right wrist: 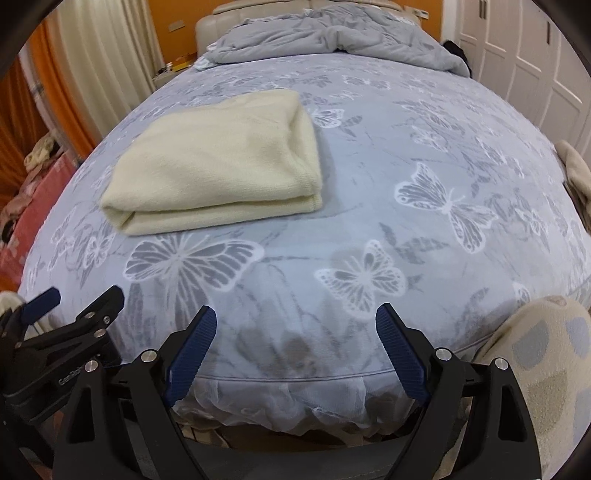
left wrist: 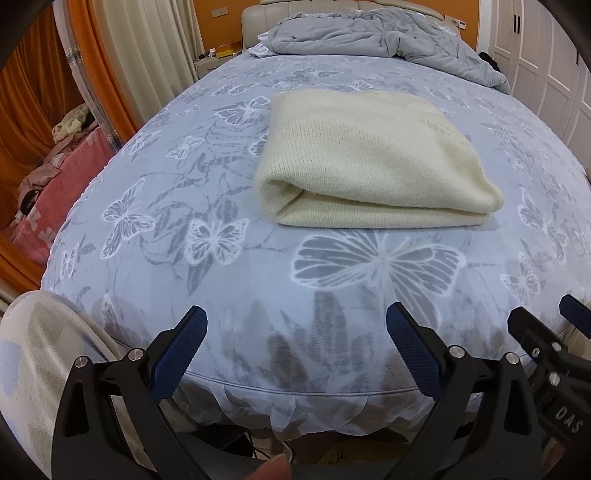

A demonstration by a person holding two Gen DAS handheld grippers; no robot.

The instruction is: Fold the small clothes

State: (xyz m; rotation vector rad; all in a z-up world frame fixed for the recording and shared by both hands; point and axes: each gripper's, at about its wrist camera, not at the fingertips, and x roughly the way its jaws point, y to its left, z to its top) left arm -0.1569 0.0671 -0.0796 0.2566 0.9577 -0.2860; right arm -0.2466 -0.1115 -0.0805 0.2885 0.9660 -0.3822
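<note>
left wrist: folded cream sweater (left wrist: 373,162) inner layers hidden; both grippers' fingers spread, empty.

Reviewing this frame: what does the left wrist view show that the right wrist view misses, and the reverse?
Only the left wrist view: a fingertip at the bottom edge and the cream knitted garment's rolled fold end facing the camera.
Only the right wrist view: a beige cloth item at the bed's right edge.
Both: the folded cream knitted garment lying on the blue-grey butterfly-print bedsheet, a crumpled grey duvet by the headboard, and the open left claw and right claw, both empty, at the bed's near edge.
</note>
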